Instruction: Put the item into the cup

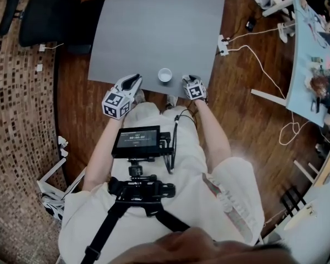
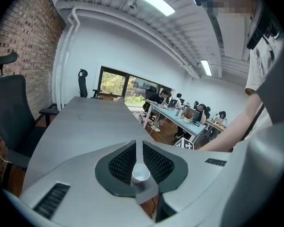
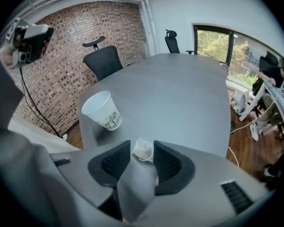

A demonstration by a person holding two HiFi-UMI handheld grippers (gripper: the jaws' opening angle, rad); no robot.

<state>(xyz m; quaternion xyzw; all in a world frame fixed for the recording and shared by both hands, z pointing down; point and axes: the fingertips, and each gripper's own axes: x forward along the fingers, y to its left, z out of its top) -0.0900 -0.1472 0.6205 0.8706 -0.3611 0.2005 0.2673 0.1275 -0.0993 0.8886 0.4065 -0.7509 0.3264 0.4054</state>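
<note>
Right gripper (image 3: 142,144) at the bench's (image 1: 154,26) near edge, fingers grasping a small pale item (image 3: 143,151); cup (image 1: 165,75) upright beside it; left gripper (image 2: 142,148) fingers clenched, empty.

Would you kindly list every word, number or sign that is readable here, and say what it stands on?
No text here can be read.
Screen: light lines of characters, too small to read.
Cup: dark print near the base, too blurred to read.
Marker cube: black and white squares only, no letters or numbers.
</note>
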